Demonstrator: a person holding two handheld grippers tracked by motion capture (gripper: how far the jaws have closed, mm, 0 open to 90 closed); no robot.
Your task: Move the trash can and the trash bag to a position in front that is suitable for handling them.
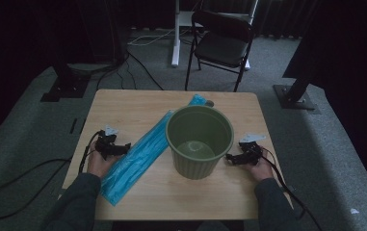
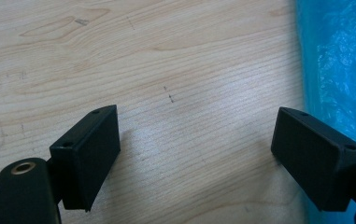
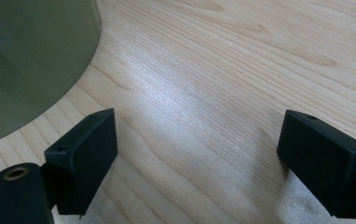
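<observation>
- Bin of ribbed olive-green plastic (image 1: 199, 139), round and open-topped, stands upright near the middle of the pale wooden tabletop (image 1: 137, 103), with nothing visible inside it; a long roll of blue plastic bags (image 1: 137, 156) lies slantwise just beside its left flank, its far end running behind the rim.
- Left hand-held gripper (image 1: 118, 148) rests low by the roll's left edge, jaws spread wide with only bare wood between them; in the left gripper view the blue plastic (image 2: 339, 65) sits just past one jaw, so a grasp on the roll looks like the likely aim.
- Right hand-held gripper (image 1: 233, 158) lies close to the bin's right wall (image 3: 31, 60), jaws equally wide and holding nothing, probably placed to steady the bin.
- Both hands flank the work evenly, suggesting a starting pose.
- Beyond the tabletop, a black folding chair (image 1: 222, 41), floor cables and stand bases sit well apart, obstructing nothing.
</observation>
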